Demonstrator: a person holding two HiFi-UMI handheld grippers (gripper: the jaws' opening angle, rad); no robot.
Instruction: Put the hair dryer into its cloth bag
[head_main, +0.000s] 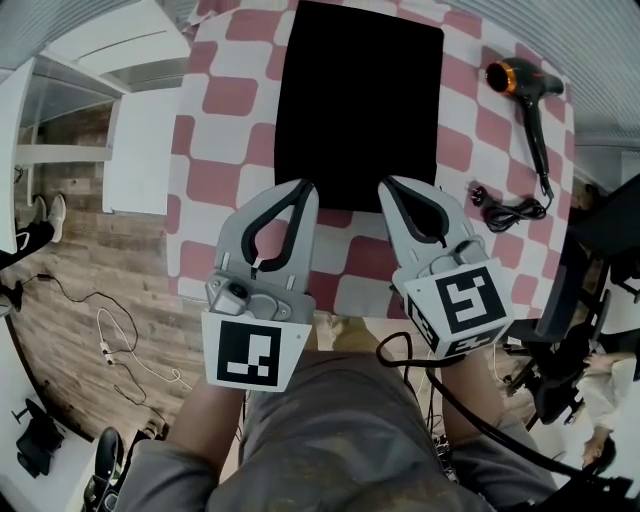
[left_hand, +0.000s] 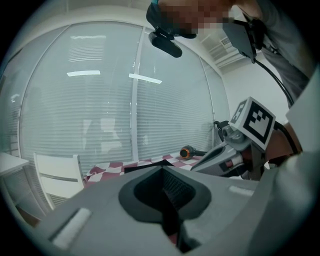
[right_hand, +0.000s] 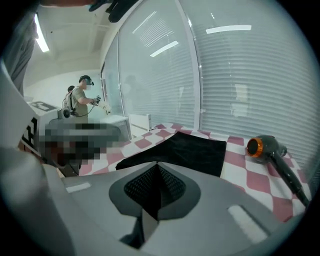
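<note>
1. Closest of all is the person's lap (head_main: 330, 430) in grey-brown cloth, with a black cable (head_main: 440, 390) looping across it on the right.
2. Just beyond it, both hands hold their tools side by side, each with a cube of square markers at its back end.
3. The left tongs (head_main: 303, 188) are shut, jaws together with nothing between them.
4. The right tongs (head_main: 388, 188) are shut and empty too; both tips point at the near edge of the cloth bag.
5. The worktop (head_main: 215, 140) wears a red-and-white checked cover.
6. The black cloth bag (head_main: 358, 100) lies flat in the middle of it.
7. The hair dryer (head_main: 525, 82), dark with an orange ring, lies at the far right of the worktop, well apart from the bag and outside it.
8. Its cord (head_main: 510, 212) runs nearward and ends in a loose coil to the right of the bag.
9. On the left, wooden floor (head_main: 80, 300) shows below the worktop.
10. Farthest off, pale slatted blinds (left_hand: 100, 100) fill a wall of glass, and a white chair (left_hand: 55, 172) stands before them.
</note>
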